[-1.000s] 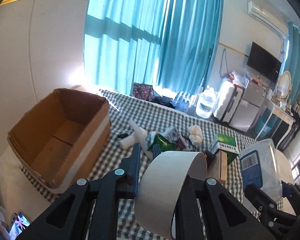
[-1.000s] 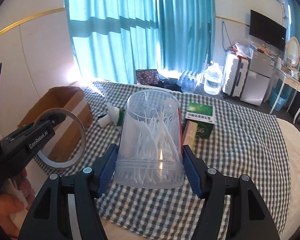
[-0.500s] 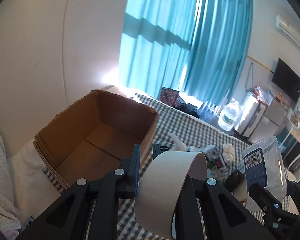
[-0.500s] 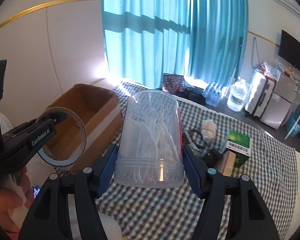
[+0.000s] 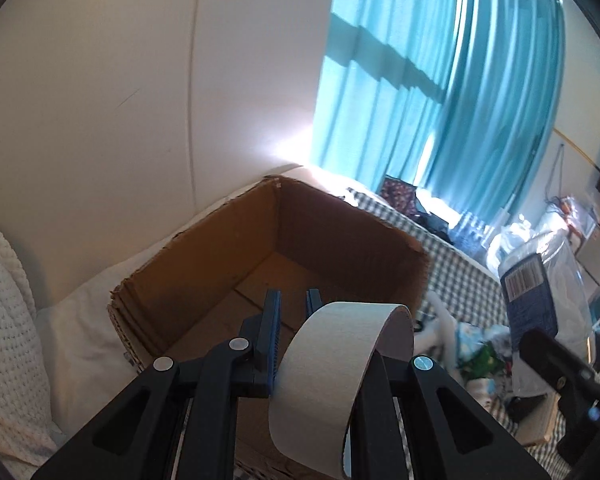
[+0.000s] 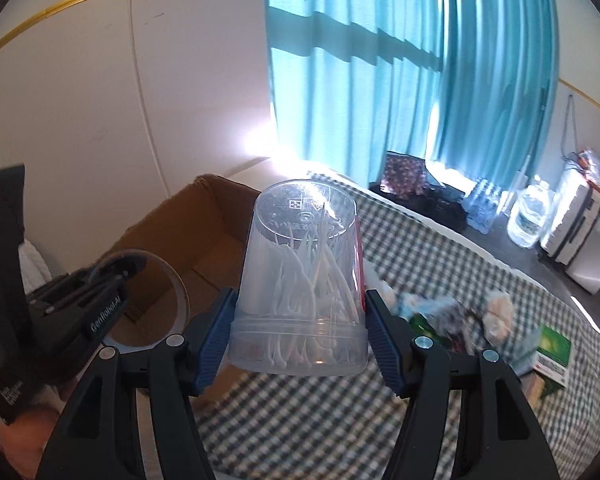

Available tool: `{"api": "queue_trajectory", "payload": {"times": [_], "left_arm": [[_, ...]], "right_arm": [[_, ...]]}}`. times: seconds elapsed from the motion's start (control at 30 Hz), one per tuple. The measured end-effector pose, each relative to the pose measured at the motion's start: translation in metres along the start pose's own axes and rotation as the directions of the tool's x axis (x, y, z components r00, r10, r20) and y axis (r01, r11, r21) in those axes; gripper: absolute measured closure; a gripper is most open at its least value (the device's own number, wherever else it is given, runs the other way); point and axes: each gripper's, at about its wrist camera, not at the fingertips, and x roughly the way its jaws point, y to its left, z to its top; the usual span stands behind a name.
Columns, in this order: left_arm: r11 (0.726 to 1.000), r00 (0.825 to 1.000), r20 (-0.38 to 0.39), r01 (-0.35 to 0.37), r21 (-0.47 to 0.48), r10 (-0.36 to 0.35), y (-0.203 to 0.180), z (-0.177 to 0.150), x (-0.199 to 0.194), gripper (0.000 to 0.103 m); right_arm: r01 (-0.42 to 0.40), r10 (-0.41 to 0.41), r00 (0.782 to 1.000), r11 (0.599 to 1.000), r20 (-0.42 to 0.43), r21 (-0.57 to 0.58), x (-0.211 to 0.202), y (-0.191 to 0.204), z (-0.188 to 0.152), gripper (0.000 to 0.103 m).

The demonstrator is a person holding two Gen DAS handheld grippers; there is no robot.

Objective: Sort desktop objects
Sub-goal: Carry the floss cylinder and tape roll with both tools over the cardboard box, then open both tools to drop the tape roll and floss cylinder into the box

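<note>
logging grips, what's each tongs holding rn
left tongs: closed on tape roll
right tongs: closed on swab jar

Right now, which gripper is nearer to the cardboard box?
Left. The left gripper, holding the tape roll, hangs over the cardboard box; the right gripper, holding the clear jar, is beside it.

Left gripper (image 5: 293, 312) clamped on wall of tape roll (image 5: 340, 376), roll upright, held above open cardboard box (image 5: 204, 280). Box interior bare where visible. Box sits on checked cloth (image 5: 452, 264), white pillow (image 5: 80, 340) against its near-left side. Right gripper (image 5: 564, 380) at right edge holding clear container (image 5: 548, 280) with barcode label. Blurred clutter (image 5: 476, 344) right of box. Teal curtains (image 5: 440, 92) behind.
</note>
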Motion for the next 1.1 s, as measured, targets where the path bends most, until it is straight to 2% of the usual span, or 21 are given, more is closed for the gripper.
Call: {"api": "queue_trajectory", "payload": {"times": [0.1,0.27,0.5,0.57,0.6,0.63,0.67,0.7,0.73,0.83,0.97,1.1], "left_arm": [[0.999,0.999,-0.025,-0.037,-0.013,0.037,0.012,-0.001,0.017,0.090],[0.998,0.996,-0.074,-0.056,-0.039,0.053,0.025,-0.006,0.041,0.090],[0.997,0.994,-0.097,-0.063,-0.033,0.059,0.026,-0.017,0.052,0.088],[0.998,0.993,-0.105,-0.064,-0.027,0.061,0.025,-0.018,0.053,0.073],[0.997,0.991,-0.115,-0.072,-0.016,0.070,0.022,-0.018,0.056,0.046],[0.995,0.987,-0.125,-0.100,-0.006,0.098,0.019,-0.020,0.056,0.016],[0.993,0.984,-0.131,-0.122,-0.002,0.121,0.018,-0.021,0.056,0.007],[0.991,0.982,-0.134,-0.133,0.000,0.132,0.016,-0.021,0.055,0.003],[0.992,0.983,-0.135,-0.126,-0.003,0.124,0.013,-0.022,0.053,0.003],[0.995,0.984,-0.152,-0.097,0.001,0.096,0.008,-0.021,0.050,0.002],[0.997,0.985,-0.159,-0.072,0.017,0.074,-0.003,-0.023,0.039,0.002],[0.999,0.987,-0.158,-0.035,0.013,0.037,-0.014,-0.024,0.023,0.002]], "right_arm": [[-0.047,0.047,0.999,0.999,-0.008,-0.010,0.025,0.010,0.018,0.040],[-0.107,0.106,0.994,0.994,-0.032,-0.034,0.063,0.029,0.038,0.040],[-0.160,0.160,0.983,0.987,-0.095,0.010,0.104,0.046,0.035,0.040],[-0.186,0.192,0.976,0.980,-0.107,0.067,0.112,0.042,0.033,0.039],[-0.198,0.207,0.972,0.976,-0.109,0.089,0.114,0.040,0.033,0.039],[-0.202,0.212,0.971,0.975,-0.112,0.098,0.114,0.040,0.033,0.034],[-0.207,0.218,0.969,0.973,-0.119,0.101,0.113,0.040,0.034,0.018],[-0.207,0.218,0.968,0.973,-0.120,0.101,0.111,0.041,0.035,0.012],[-0.202,0.212,0.972,0.974,-0.104,0.102,0.105,0.040,0.036,0.010],[-0.181,0.188,0.981,0.977,-0.052,0.108,0.087,0.035,0.038,0.010],[-0.175,0.183,0.982,0.975,-0.049,0.136,0.069,0.024,0.036,0.010],[-0.127,0.134,0.990,0.980,-0.034,0.153,0.047,0.006,0.027,0.010]]}}
